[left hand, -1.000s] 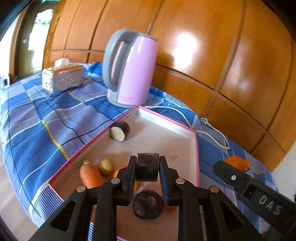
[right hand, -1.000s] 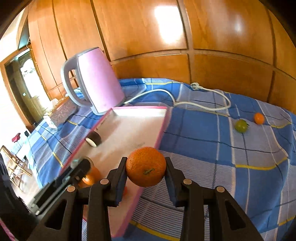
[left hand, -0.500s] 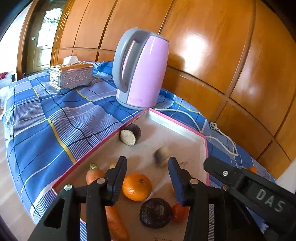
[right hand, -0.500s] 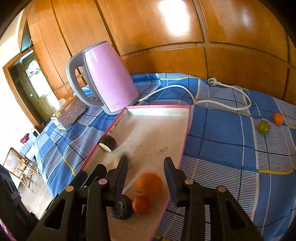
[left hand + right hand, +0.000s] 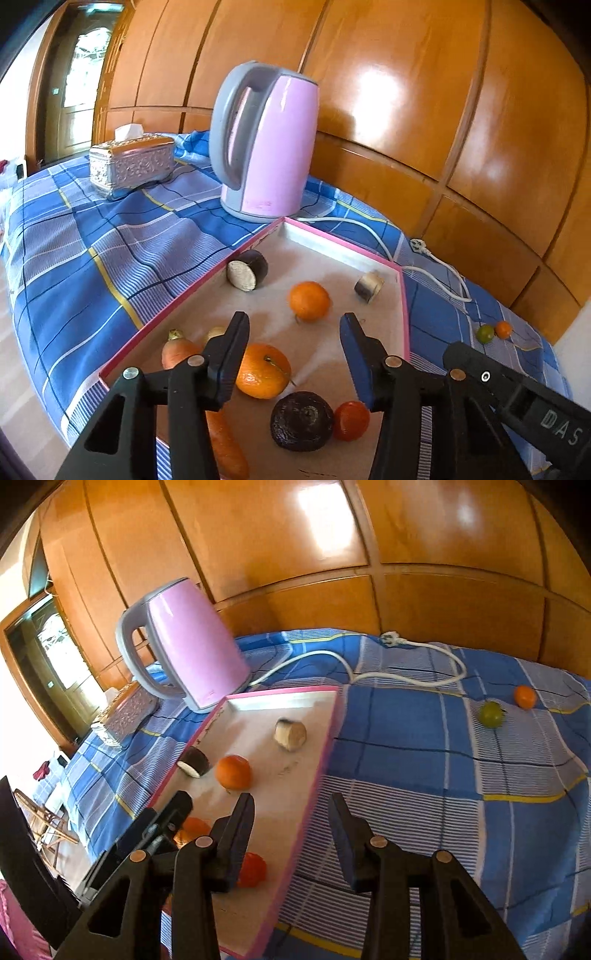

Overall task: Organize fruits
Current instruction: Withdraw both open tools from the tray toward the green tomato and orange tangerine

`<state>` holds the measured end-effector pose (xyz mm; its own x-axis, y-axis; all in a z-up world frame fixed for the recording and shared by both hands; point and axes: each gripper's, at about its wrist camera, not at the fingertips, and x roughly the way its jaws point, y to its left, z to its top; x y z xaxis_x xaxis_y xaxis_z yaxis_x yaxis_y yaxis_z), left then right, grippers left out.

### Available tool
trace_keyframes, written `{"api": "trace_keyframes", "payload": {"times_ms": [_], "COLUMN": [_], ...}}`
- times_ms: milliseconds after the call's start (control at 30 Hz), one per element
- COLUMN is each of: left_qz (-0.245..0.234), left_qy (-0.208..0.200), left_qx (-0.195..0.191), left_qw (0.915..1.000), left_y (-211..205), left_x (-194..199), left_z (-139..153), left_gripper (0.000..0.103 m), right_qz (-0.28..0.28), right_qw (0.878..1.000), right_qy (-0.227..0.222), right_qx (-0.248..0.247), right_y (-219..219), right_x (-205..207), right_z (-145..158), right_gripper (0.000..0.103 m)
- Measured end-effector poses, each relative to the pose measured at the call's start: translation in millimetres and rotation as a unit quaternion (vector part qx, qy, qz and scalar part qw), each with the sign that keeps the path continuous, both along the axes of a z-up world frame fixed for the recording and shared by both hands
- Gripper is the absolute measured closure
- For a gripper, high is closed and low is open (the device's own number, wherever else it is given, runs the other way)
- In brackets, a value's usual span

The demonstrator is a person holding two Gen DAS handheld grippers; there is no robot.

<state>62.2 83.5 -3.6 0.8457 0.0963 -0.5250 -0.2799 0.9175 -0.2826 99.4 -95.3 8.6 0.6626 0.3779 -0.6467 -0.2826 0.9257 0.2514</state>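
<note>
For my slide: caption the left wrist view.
Open left gripper over a pink-rimmed tray of oranges, carrots and eggplant pieces.

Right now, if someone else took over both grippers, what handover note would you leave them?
Left gripper: jaws have just been opening, nothing between them.
Right gripper: open, empty, over the tray's near right edge.
In the pink-rimmed tray: two oranges, two cut eggplant pieces, a dark round fruit, a small red fruit, carrots.
Left to do: the green fruit and small orange fruit lie on the blue checked cloth, outside the tray.
</note>
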Motion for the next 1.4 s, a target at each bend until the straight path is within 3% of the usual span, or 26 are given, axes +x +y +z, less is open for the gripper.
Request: {"api": "trace_keyframes", "payload": {"times_ms": [400, 833, 1400], "left_qz": [-0.021, -0.061, -0.132], "left_qy": [0.003, 0.000, 0.002], "left_qx": [0.023, 0.041, 0.089], "left_qw": [0.9995, 0.9973, 0.9873], "left_y": [-13.9, -32.0, -67.4], "left_x": [1.9, 0.3, 1.1], "left_z": [0.4, 1.6, 0.2], "left_gripper": [0.051, 0.051, 0.049], "right_qz": [-0.044, -0.115, -0.194], "right_qw": [0.998, 0.993, 0.980], "right_qy": [-0.004, 0.011, 0.017], "right_qx": [-0.039, -0.036, -0.036], "right_y": [-34.7, -92.6, -160.4], "right_x": [-12.2, -14.4, -1.7], "right_z": [-12.2, -28.0, -38.9], "right_gripper": [0.061, 0.061, 0.061]}}
